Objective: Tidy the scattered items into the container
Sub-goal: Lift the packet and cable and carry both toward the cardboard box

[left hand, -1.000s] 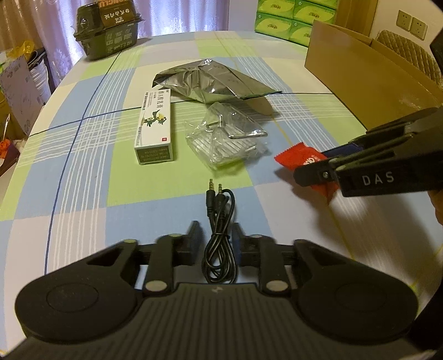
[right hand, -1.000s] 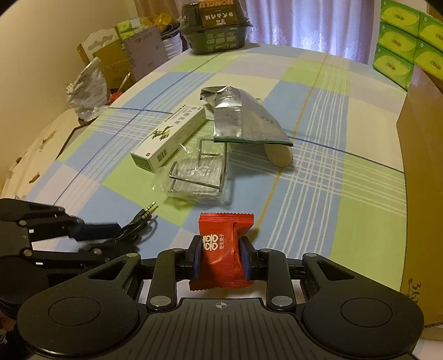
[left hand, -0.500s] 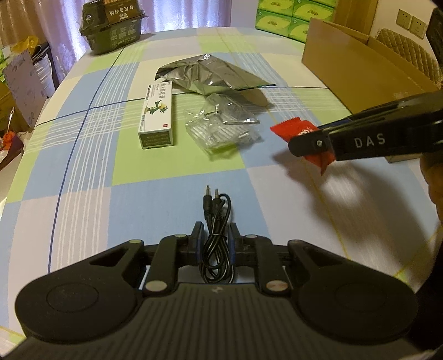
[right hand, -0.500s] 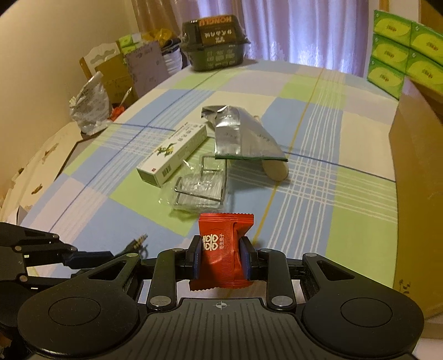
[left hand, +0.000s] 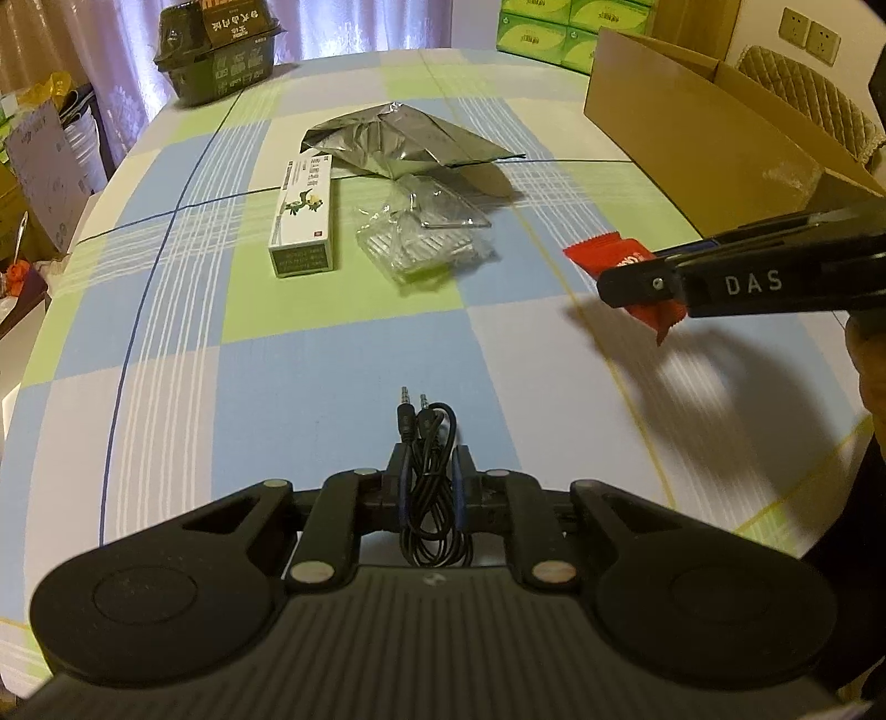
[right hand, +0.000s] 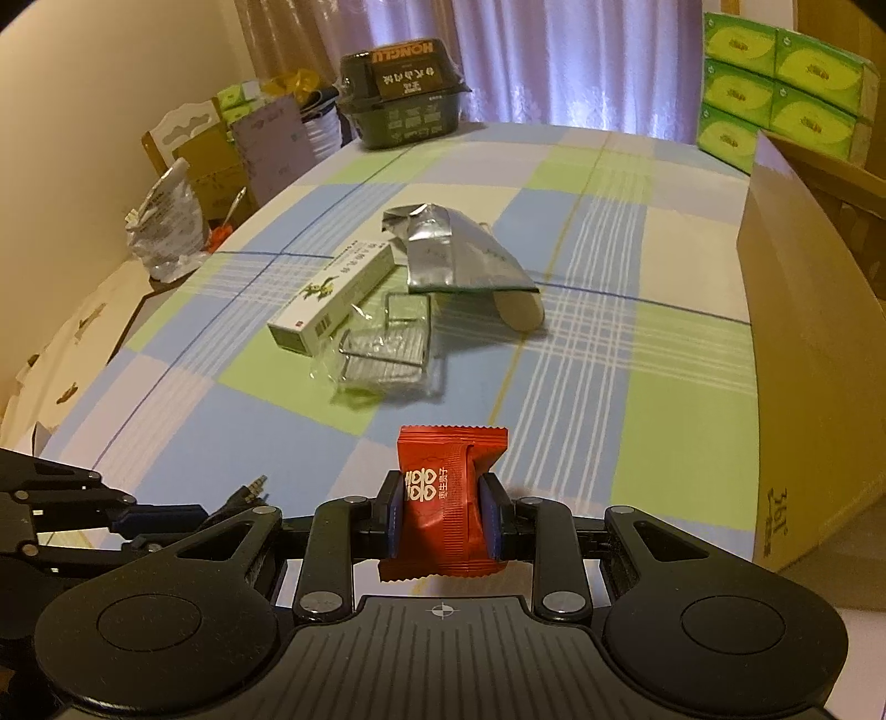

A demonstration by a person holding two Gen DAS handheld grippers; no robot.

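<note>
My left gripper (left hand: 431,476) is shut on a coiled black audio cable (left hand: 429,443), held above the checked tablecloth. My right gripper (right hand: 446,501) is shut on a red snack packet (right hand: 443,493), also lifted off the table; the same red snack packet (left hand: 603,255) shows at the right of the left wrist view. The cardboard box (left hand: 714,138) stands open at the right side, its wall (right hand: 803,343) close to my right gripper. On the table lie a white-green carton (left hand: 303,219), a silver foil bag (left hand: 398,138) and a clear bag with a metal rack (left hand: 423,232).
A dark green food container (left hand: 216,50) sits at the table's far edge. Green tissue packs (right hand: 775,77) are stacked behind the box. Bags and cardboard (right hand: 166,221) crowd the floor left of the table (left hand: 166,343). A chair back (left hand: 808,105) stands beyond the box.
My left gripper closed on the audio cable and lifted it off the table. My right gripper rose higher with the red packet still in it.
</note>
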